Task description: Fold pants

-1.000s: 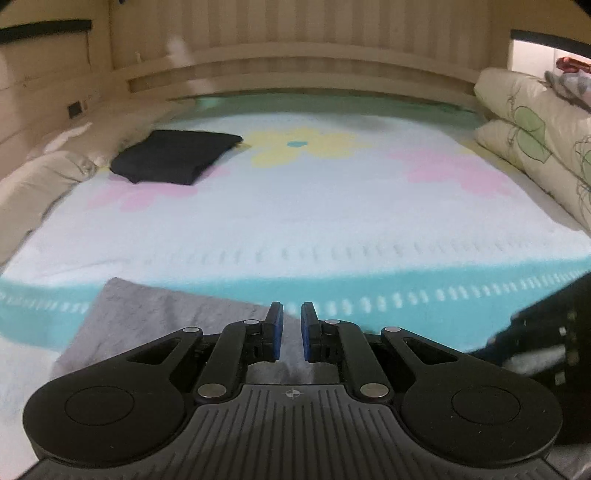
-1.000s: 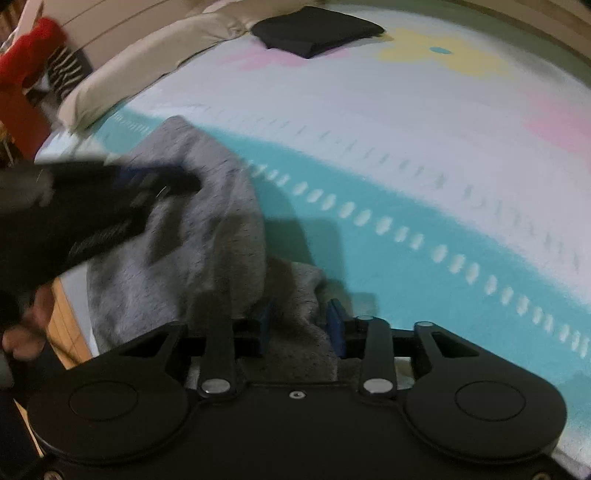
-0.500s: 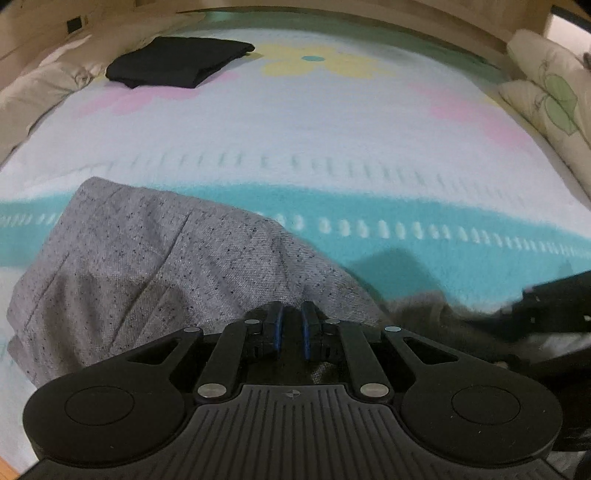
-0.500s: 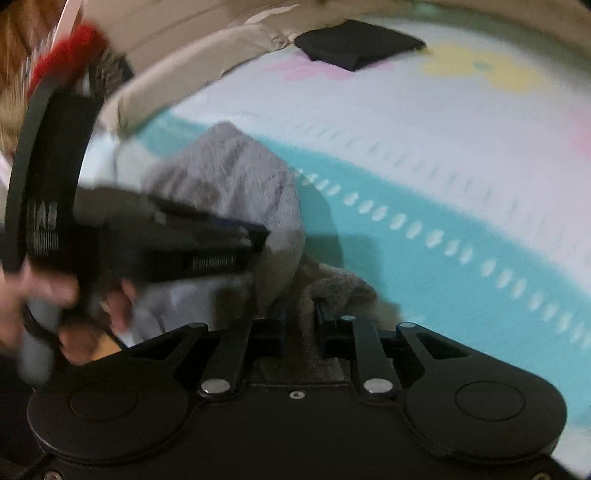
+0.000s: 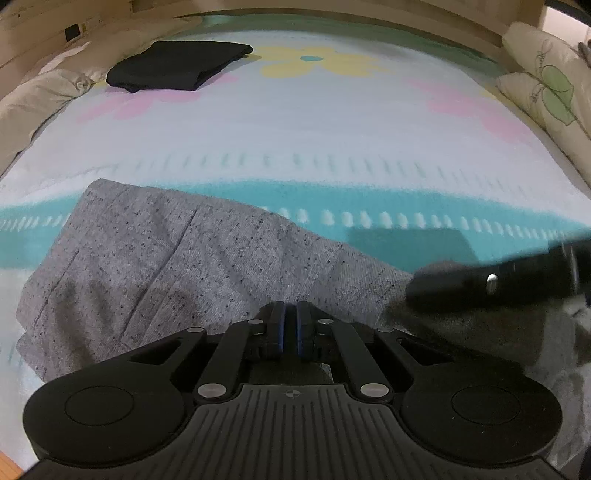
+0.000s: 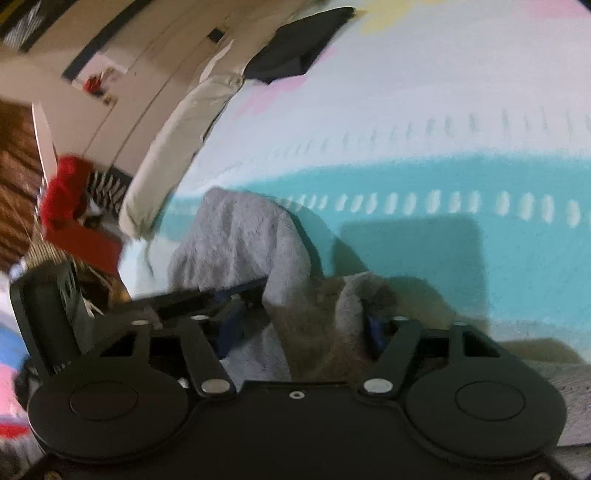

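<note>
left hand-held gripper [image 5: 290, 325]: nearly closed, pinching grey pants [image 5: 155, 266]. right hand-held gripper [image 6: 303, 332]: spread wide, bunched pants fabric lying between the fingers, not clamped. pants crumpled at near edge of bed [image 5: 295, 140], over the teal stripe. folded black cloth [image 5: 177, 66] far off near pillow [image 5: 40, 92].

Flowered bedspread [image 5: 295, 125], wooden headboard [image 5: 332, 11]

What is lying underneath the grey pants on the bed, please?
The grey pants lie on the flowered blanket, across its teal band. Whatever is under the cloth itself is covered, as is the blanket there; the left gripper also hides the near edge.
</note>
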Motion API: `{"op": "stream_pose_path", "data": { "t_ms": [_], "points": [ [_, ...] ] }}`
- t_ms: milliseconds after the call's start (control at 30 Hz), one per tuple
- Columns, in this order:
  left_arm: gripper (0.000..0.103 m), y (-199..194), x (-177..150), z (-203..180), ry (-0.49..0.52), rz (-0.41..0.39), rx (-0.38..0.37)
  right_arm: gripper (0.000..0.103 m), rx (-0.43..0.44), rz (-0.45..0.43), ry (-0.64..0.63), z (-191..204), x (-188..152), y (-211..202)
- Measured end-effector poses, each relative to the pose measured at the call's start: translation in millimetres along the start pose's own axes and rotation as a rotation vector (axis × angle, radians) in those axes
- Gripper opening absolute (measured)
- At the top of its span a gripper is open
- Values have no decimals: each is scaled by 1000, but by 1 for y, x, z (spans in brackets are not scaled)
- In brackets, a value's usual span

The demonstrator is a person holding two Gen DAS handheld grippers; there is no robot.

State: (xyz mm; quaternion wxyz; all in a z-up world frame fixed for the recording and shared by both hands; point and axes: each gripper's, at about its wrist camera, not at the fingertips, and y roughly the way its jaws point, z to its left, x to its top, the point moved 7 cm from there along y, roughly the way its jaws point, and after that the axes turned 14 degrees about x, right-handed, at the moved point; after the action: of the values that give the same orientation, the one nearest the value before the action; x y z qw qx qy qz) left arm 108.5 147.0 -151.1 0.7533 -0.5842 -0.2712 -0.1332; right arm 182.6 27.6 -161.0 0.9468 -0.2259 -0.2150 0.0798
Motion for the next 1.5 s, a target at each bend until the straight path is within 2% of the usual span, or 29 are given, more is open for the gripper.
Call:
{"op": "stream_pose_path", "data": {
  "t_ms": [133,200,267,367,433,533,600,700,800,933,1000,1033,1100,1133,1167,1233,1300,1433,1500],
  "points": [
    [5,-2,-3,1,-6,5,-8,55,53,-46,90,-12,9,-7],
    [5,-3,-3,1,-5,5,-8,47,77,-70,147,-19,11,-10],
    [5,-4,-4,1,-2,4,-6,22,62,-72,171,-24,11,-9],
    [5,-6,-5,2,-1,4,-6,14,2,-56,158,-28,9,-3],
    [5,-5,-2,5,-11,6,-5,11,-25,-44,138,-26,8,-2],
    [5,-11,-1,11,-28,-10,8,8,-134,-70,13,-12,16,-9],
    [5,-12,-2,14,-20,-13,33,8,-187,-127,-77,-1,38,-20],
    [5,-8,-5,18,-27,20,31,7,-261,-178,-114,-6,72,-27],
    [5,-7,-8,21,-18,38,38,7,-306,-156,-124,-22,92,-14],
    [5,-7,-10,25,6,43,47,7,-420,-65,-159,-51,90,16],
    [5,-8,-12,26,32,37,42,10,-445,-88,-173,-58,87,19],
    [5,-9,-11,28,40,34,39,15,-434,-93,-157,-57,88,17],
    [5,-14,-10,38,17,18,46,29,-445,-123,-140,-49,93,7],
    [5,-15,-7,46,-9,11,47,44,-472,-151,-155,-43,95,-3],
    [5,-16,-3,57,-54,10,39,53,-494,-181,-189,-34,95,-14],
    [5,-15,2,75,-139,20,35,57,-528,-199,-259,-15,88,-32],
    [5,-12,5,96,-222,28,38,56,-531,-156,-310,1,74,-43],
    [11,-8,3,128,-313,29,93,59,-537,-66,-433,31,20,-49],
    [11,-6,0,135,-362,43,38,66,-560,-27,-523,45,-12,-47]
  ]
}}
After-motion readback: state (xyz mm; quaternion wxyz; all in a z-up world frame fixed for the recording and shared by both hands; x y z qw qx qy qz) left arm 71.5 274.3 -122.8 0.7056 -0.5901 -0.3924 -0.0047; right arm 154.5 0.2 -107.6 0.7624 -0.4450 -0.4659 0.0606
